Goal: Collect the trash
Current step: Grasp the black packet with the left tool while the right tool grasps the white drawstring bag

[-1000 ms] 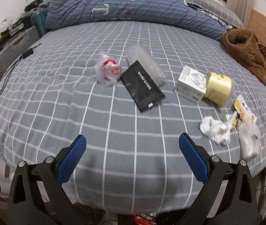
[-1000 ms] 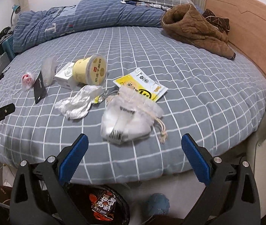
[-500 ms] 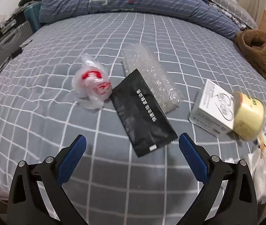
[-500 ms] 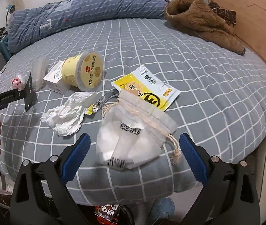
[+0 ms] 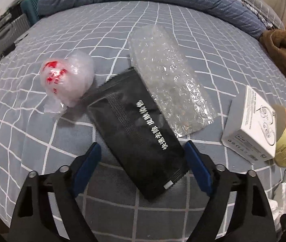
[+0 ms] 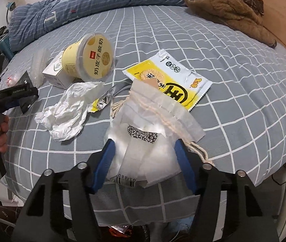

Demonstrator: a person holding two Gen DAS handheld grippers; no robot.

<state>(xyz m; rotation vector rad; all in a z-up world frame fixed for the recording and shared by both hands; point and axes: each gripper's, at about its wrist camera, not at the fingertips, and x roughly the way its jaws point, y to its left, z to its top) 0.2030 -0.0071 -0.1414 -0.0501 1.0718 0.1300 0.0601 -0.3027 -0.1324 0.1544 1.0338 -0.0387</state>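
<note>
Near the bed's front edge we straddle two pieces of trash at once. Our left gripper (image 5: 143, 157) brackets the flat black plastic pouch with white lettering (image 5: 139, 133), its jaws closing, the blue pads not yet touching. Our right gripper (image 6: 145, 157) brackets the translucent white drawstring bag (image 6: 155, 137), jaws likewise narrowing around it. Both point steeply down, we judge to pinch each piece off the grey checked bedsheet (image 5: 82, 40). Beyond lie a crumpled white tissue (image 6: 68, 113), a yellow snack packet (image 6: 175, 82) and a yellow yogurt tub (image 6: 92, 60).
</note>
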